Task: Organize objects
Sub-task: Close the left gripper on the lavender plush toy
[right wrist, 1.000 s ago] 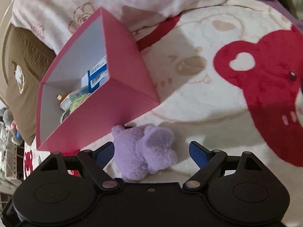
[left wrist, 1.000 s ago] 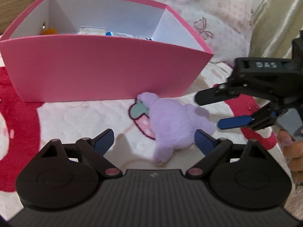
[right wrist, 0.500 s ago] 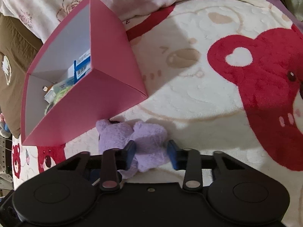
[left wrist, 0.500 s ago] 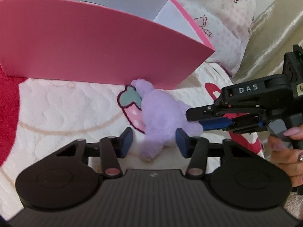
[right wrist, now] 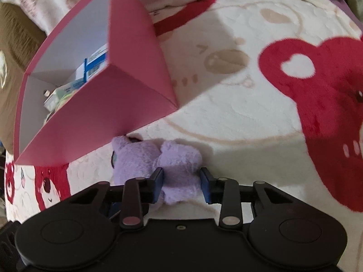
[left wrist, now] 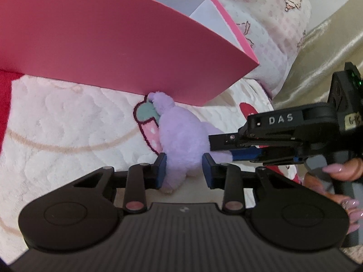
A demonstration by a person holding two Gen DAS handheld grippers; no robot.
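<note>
A purple plush toy (left wrist: 181, 136) lies on the blanket against the front wall of a pink box (left wrist: 113, 45). My left gripper (left wrist: 184, 171) is closed on the toy's lower end. My right gripper (right wrist: 181, 182) is closed on the toy's other end (right wrist: 179, 165); it shows from the side in the left wrist view (left wrist: 245, 146). The pink box (right wrist: 127, 95) is open at the top and holds several small packages (right wrist: 95, 65).
A cream blanket with red bear prints (right wrist: 317, 86) covers the bed. A pink patterned pillow (left wrist: 272, 29) lies behind the box. A gold curtain (left wrist: 317, 56) hangs at the right. A brown cushion (right wrist: 13, 36) sits beyond the box.
Both grippers moved in from open around the toy and closed their fingers onto it. The left camera dropped lower and closer to the box wall.
</note>
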